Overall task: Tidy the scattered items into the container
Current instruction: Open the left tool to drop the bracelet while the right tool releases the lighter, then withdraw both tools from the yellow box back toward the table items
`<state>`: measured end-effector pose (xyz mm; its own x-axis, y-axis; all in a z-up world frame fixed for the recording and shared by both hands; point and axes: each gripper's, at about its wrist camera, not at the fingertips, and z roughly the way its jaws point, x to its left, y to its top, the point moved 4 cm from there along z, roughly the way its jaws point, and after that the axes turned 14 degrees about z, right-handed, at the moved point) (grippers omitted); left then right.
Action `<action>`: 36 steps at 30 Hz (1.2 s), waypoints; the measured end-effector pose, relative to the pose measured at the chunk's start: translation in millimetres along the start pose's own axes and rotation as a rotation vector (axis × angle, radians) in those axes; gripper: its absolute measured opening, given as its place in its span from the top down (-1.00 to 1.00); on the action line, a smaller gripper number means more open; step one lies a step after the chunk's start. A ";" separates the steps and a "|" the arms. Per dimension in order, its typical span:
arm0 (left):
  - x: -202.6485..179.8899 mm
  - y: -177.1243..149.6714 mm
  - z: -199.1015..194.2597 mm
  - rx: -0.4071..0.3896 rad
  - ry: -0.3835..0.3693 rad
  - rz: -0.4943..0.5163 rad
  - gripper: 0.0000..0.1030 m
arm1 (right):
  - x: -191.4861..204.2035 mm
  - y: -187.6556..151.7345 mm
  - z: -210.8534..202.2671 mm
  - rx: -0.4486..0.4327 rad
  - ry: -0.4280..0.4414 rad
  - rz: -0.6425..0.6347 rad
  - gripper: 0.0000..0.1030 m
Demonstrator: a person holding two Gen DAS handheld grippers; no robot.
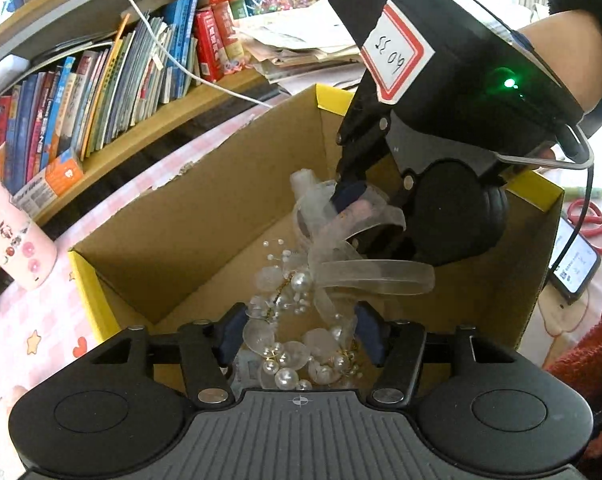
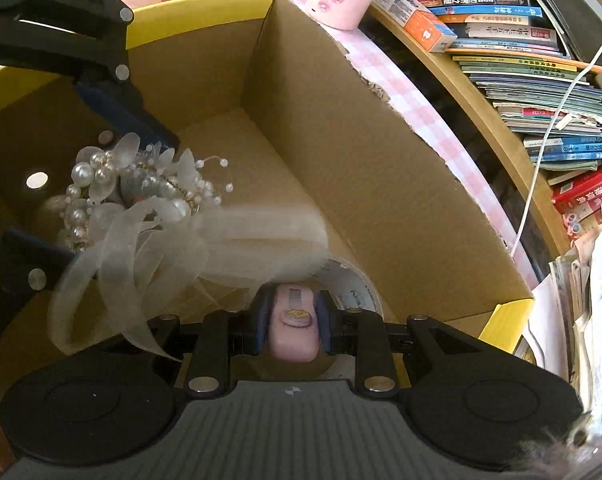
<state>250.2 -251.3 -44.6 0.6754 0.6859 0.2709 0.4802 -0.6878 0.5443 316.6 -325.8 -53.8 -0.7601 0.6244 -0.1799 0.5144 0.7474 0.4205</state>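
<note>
A brown cardboard box (image 1: 205, 200) with yellow flap edges lies open below both grippers. My left gripper (image 1: 299, 336) is open inside it, with a pearl and sheer-ribbon hair ornament (image 1: 289, 320) loose between its blue pads (image 1: 227, 340). The right wrist view shows the same ornament (image 2: 141, 188) between the left gripper's fingers, its ribbon blurred. My right gripper (image 2: 293, 320) is shut on a small pink block (image 2: 293, 332) with a yellow sticker, low over the box floor. In the left wrist view the right gripper (image 1: 359, 216) reaches down into the box from the upper right.
A roll of tape (image 2: 357, 284) lies on the box floor under the right gripper. A pink sticker-covered cup (image 1: 13, 232) stands left of the box. Behind it is a bookshelf (image 1: 101, 92) with a white cable. A phone (image 1: 577, 268) and red scissors (image 1: 593, 224) lie to the right.
</note>
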 end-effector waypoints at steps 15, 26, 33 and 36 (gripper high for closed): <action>9.6 -11.8 -12.8 0.011 0.101 -0.042 -0.63 | 1.1 -0.6 -6.5 -0.029 -0.026 0.018 -0.15; 12.9 -18.7 -46.6 -0.074 0.133 -0.094 -0.89 | 1.9 -8.3 -35.0 -0.128 -0.083 0.109 -0.66; 2.5 -21.8 -74.9 -0.161 0.122 -0.078 -0.93 | 7.3 -15.7 -72.9 -0.214 -0.131 0.232 -0.74; -0.6 -24.5 -89.7 -0.214 0.109 -0.071 -0.98 | 12.3 -19.4 -89.5 -0.260 -0.156 0.304 -0.76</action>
<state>187.9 -213.5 13.1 0.5741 0.7604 0.3037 0.3869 -0.5788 0.7178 261.7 -352.9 15.5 -0.5102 0.8491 -0.1369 0.5735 0.4545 0.6816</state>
